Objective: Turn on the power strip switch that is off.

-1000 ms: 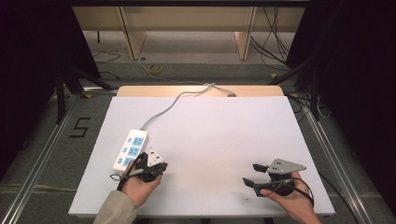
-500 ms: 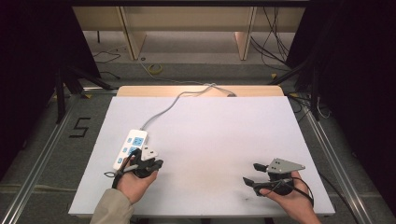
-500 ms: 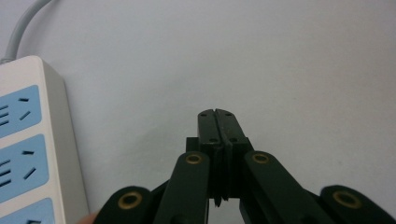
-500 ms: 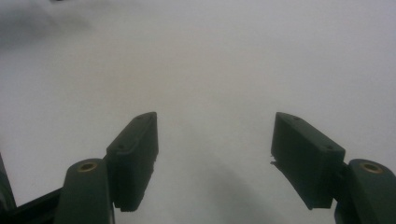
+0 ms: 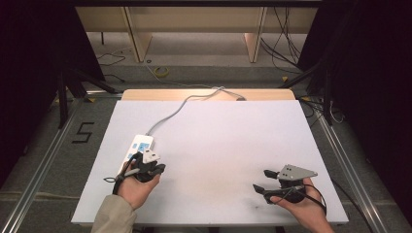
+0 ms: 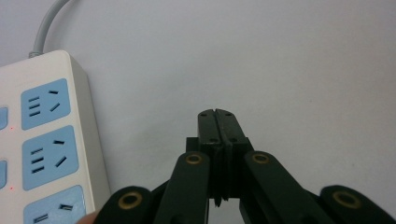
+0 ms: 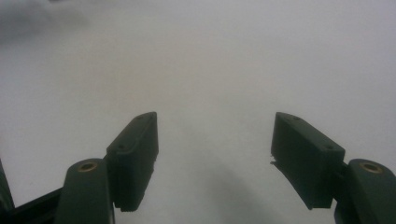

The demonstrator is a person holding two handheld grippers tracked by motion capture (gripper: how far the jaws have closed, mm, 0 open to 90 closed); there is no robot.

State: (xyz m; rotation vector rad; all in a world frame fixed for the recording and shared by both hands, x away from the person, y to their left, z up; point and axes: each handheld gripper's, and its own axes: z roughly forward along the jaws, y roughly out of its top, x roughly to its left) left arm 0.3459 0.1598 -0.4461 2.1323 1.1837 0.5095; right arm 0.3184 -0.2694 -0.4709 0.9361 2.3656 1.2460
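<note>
A white power strip with blue sockets lies on the left of the white table top, and its grey cable runs off to the far edge. My left gripper sits at the strip's near end, held in a hand. In the left gripper view its jaws are pressed together with nothing between them, just right of the power strip over bare table. My right gripper rests near the front right in the other hand. Its jaws stand wide apart over the bare surface.
The white table top ends in a wooden strip at the far side. Metal rails run along both sides. A black "5" mark is on the floor at the left. Loose cables lie on the floor behind.
My left gripper has shifted a little to the left and away, onto the near end of the power strip. The right gripper has stayed where it was.
</note>
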